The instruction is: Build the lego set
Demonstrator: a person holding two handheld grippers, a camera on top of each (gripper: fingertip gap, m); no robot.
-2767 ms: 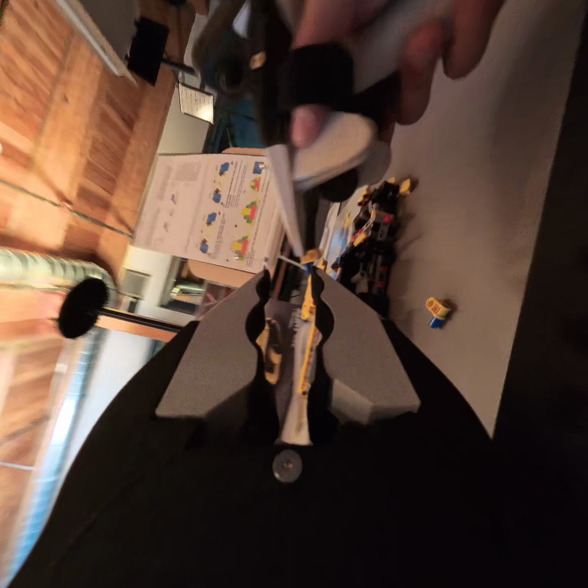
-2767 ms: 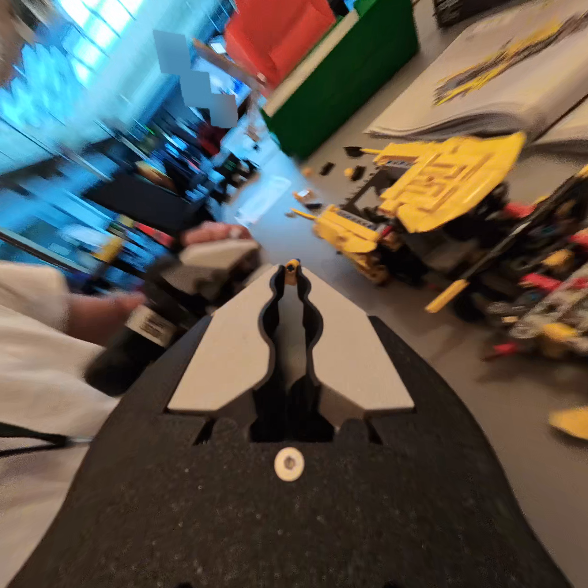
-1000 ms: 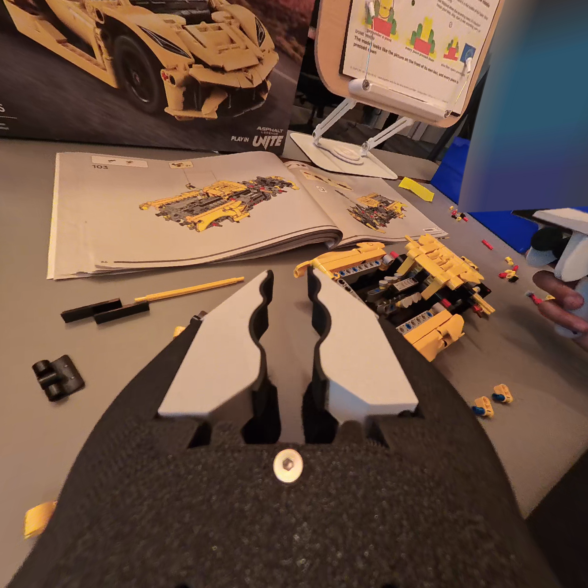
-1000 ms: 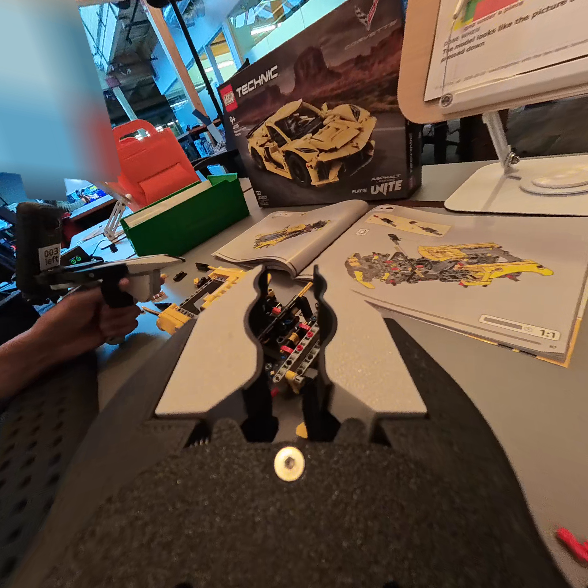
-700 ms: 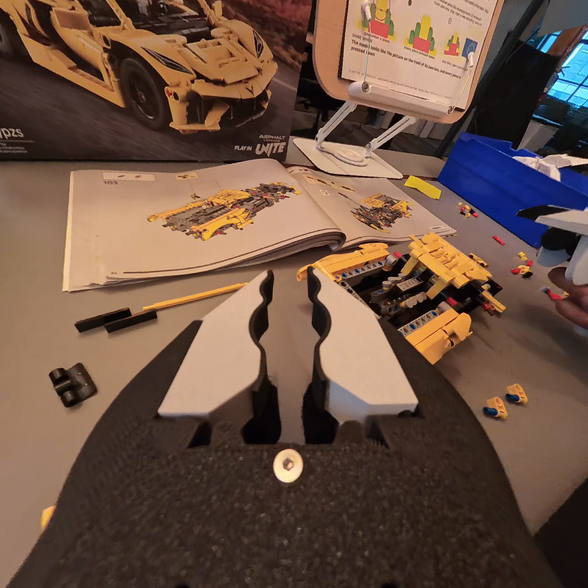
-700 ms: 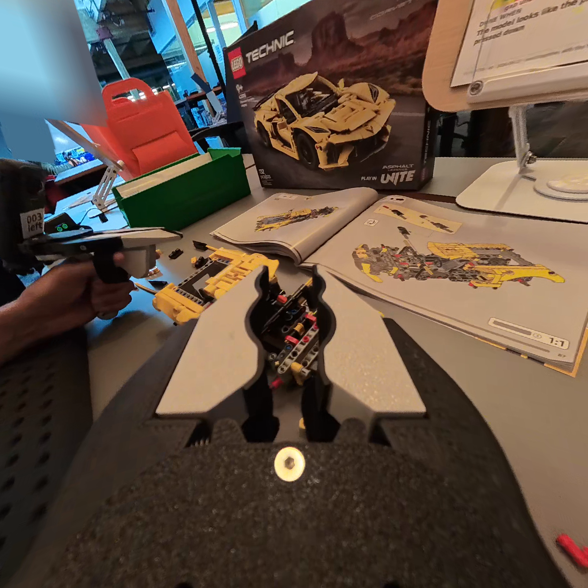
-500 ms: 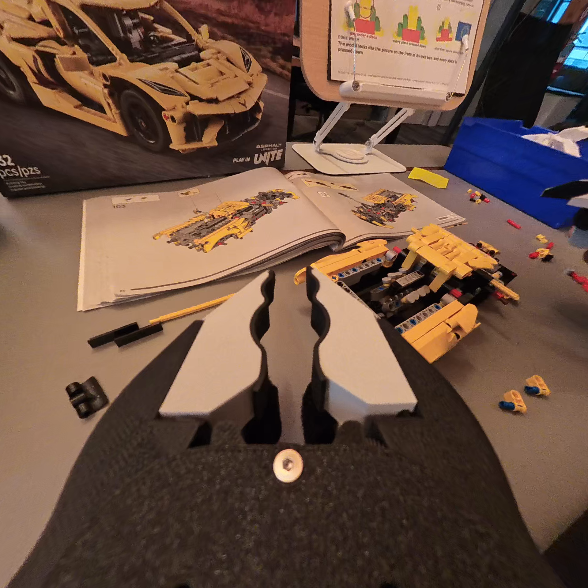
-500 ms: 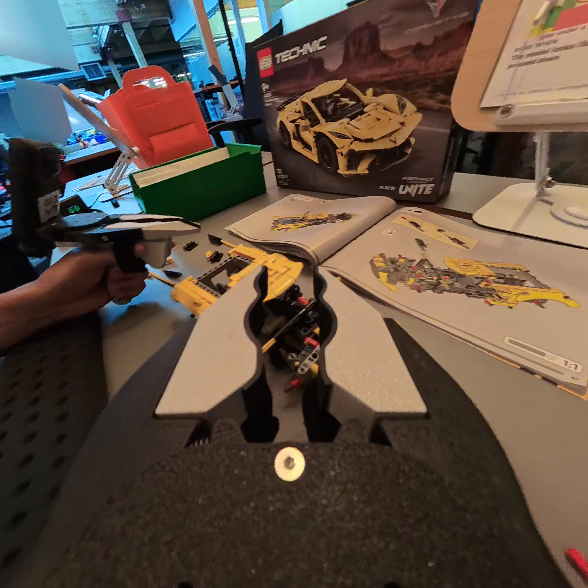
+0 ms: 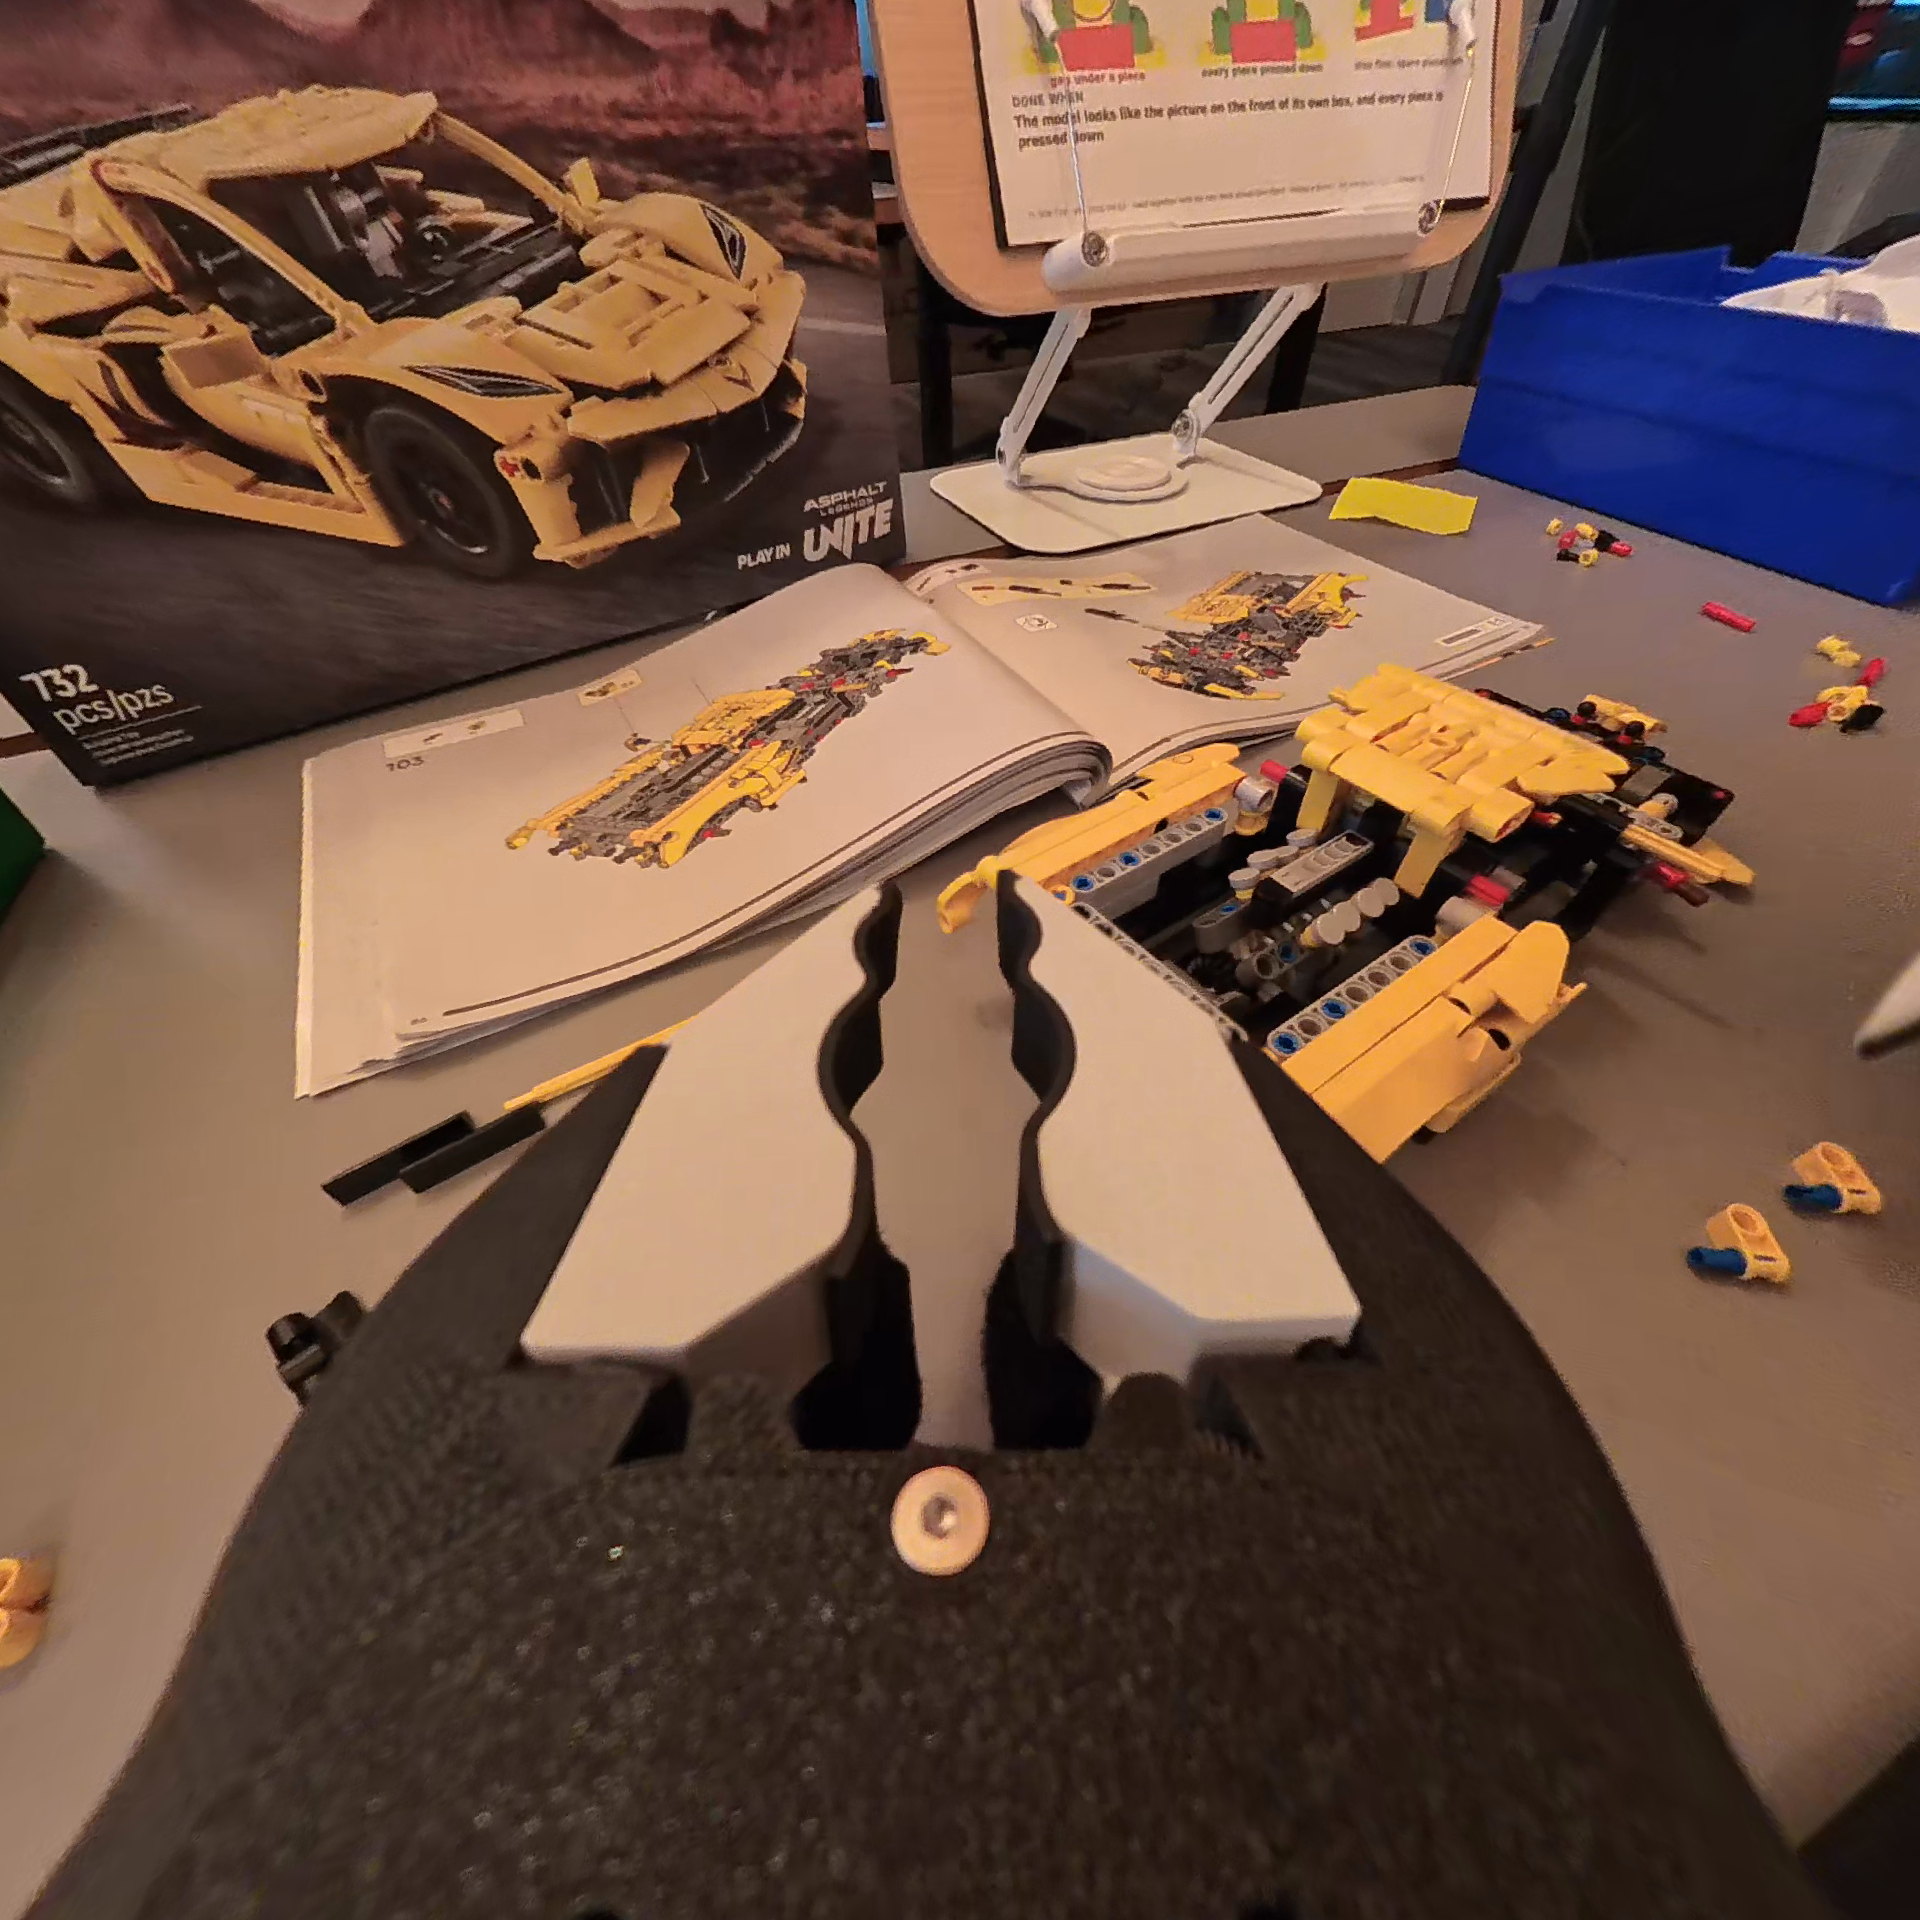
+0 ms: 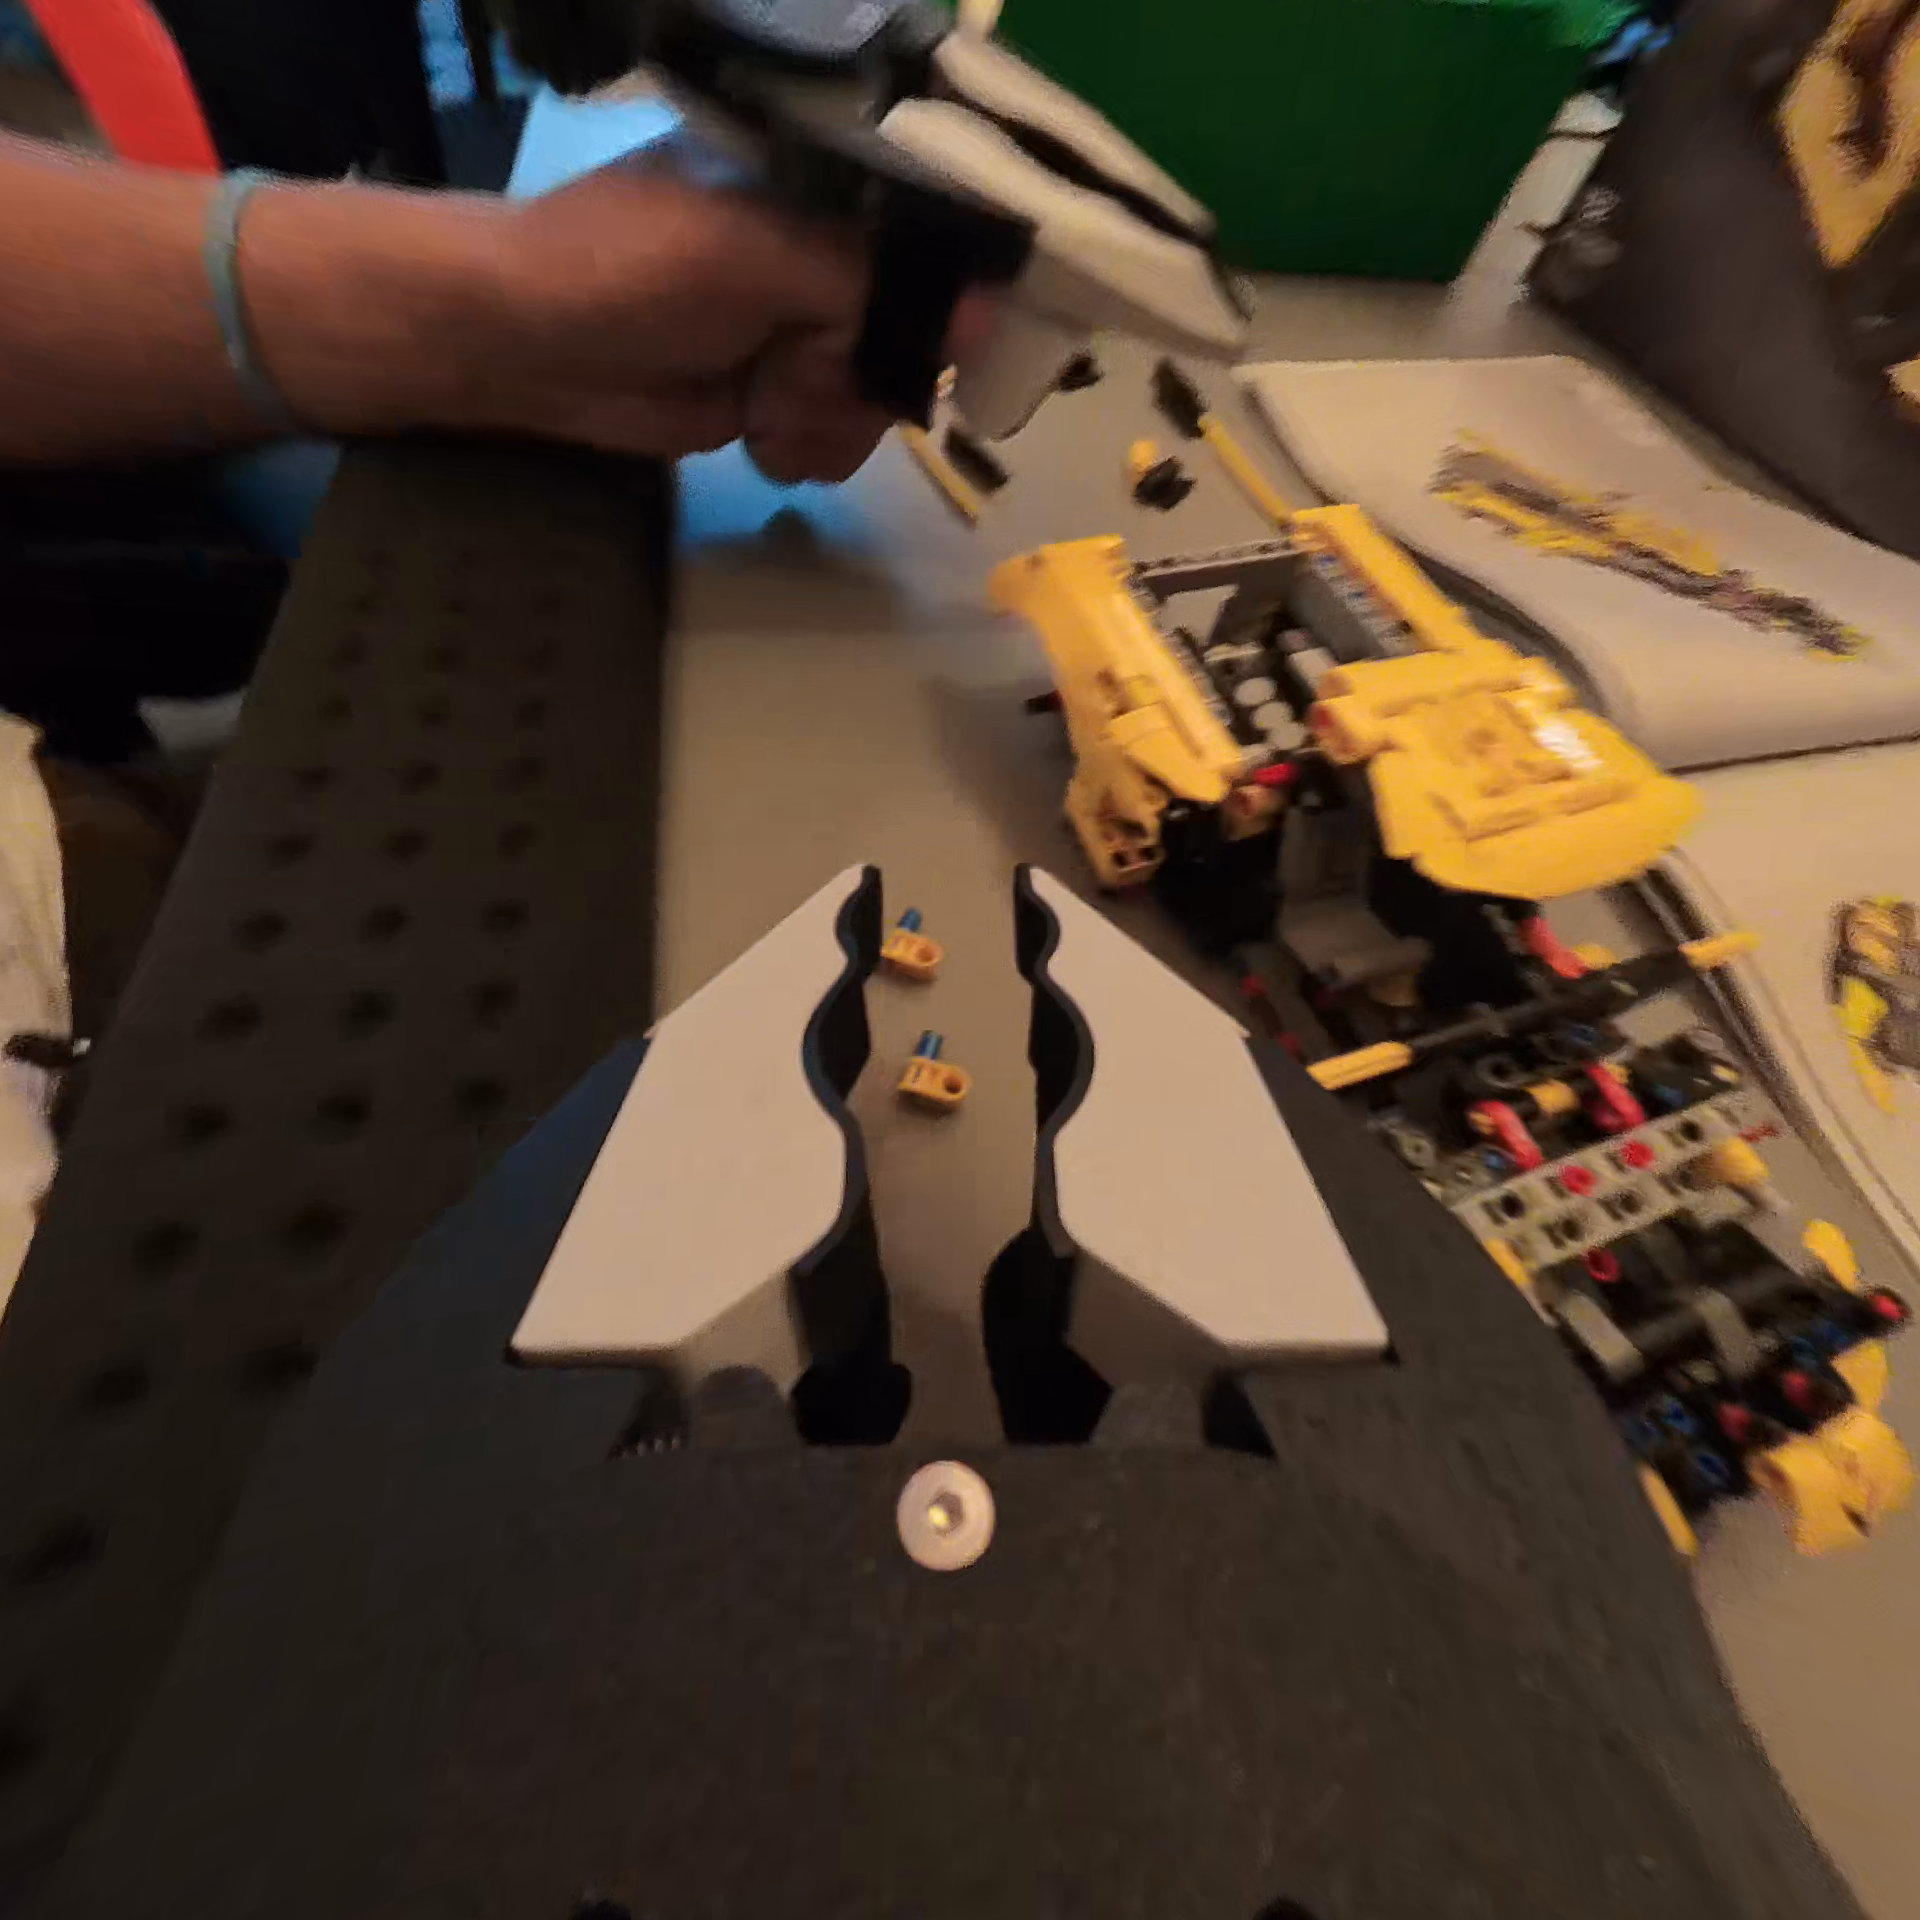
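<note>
A partly built yellow and black car model (image 9: pixel 1382 894) lies on the grey table, just right of my left gripper (image 9: pixel 948 904), which is open and empty above the table. Two small yellow connectors with blue pins (image 9: pixel 1745 1242) lie right of it. In the right wrist view my right gripper (image 10: pixel 945 894) is open and empty, hovering over those two connectors (image 10: pixel 912 951) (image 10: pixel 933 1081), which show between its fingers. The model (image 10: pixel 1403 790) lies to its right. A hand (image 10: pixel 623 312) holds the left gripper (image 10: pixel 1195 281) at the top, blurred.
An open instruction booklet (image 9: pixel 675 790) lies behind the model, with the set's box (image 9: pixel 416 364) and a paper stand (image 9: pixel 1143 260) behind it. Black beams (image 9: pixel 436 1153) and a yellow axle (image 9: pixel 592 1070) lie left. A blue bin (image 9: pixel 1683 395) and loose small pieces (image 9: pixel 1839 701) are right. A green bin (image 10: pixel 1299 135) stands far. About 20 cm separates my left fingertips from my right.
The left gripper, earlier shut on a yellow piece, is now open and empty and has pulled back slightly. The right gripper has swung down and left, from over the model to over the two connectors.
</note>
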